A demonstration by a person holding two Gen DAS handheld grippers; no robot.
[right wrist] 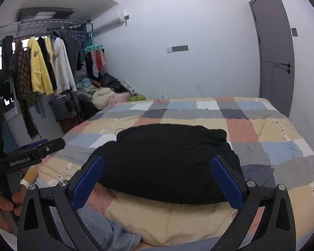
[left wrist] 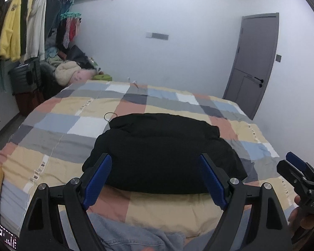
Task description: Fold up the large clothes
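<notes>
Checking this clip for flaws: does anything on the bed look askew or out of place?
Nothing stands out. The black garment lies folded in a compact bundle on the checked quilt; both hand-held grippers, left and right, are open and empty.

Bed covered by checked patchwork quilt. Folded black garment lies flat on quilt, near front edge. Thin black loop cord beside garment's far left corner.

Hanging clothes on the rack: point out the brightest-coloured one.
The yellow fleece jacket, hanging between a brown houndstooth coat and dark garments; the others are white, black or grey.
</notes>
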